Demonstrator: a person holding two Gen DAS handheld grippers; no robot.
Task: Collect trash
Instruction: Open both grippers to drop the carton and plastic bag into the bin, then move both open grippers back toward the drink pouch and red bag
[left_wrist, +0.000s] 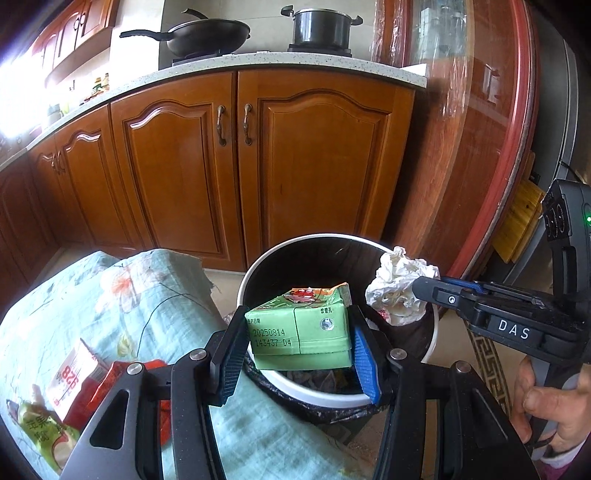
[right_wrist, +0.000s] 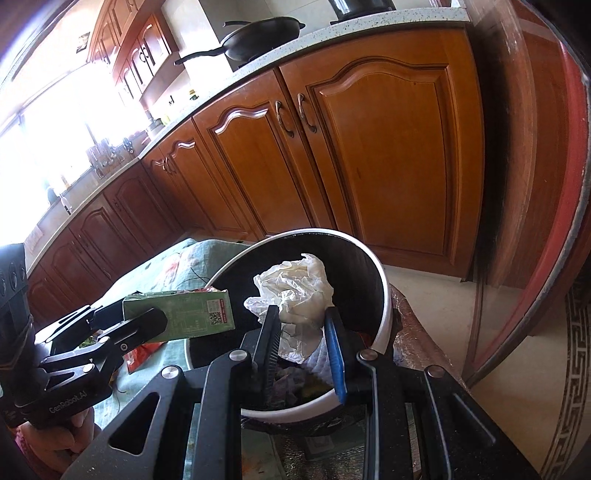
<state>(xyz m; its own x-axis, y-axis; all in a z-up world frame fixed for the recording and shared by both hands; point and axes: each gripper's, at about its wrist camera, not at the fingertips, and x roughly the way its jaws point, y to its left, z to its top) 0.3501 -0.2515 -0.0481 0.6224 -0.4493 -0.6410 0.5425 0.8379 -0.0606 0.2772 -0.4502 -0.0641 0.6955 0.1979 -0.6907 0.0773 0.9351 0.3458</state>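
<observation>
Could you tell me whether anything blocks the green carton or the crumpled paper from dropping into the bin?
Nothing visible does. The green carton and the crumpled paper hang over the bin's open mouth; only earlier trash lies at the bottom.

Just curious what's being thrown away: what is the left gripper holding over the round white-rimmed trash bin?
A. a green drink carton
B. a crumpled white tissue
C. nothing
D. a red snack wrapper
A: the left gripper has its jaws pressed on both sides of the green drink carton, above the round white-rimmed trash bin.
</observation>
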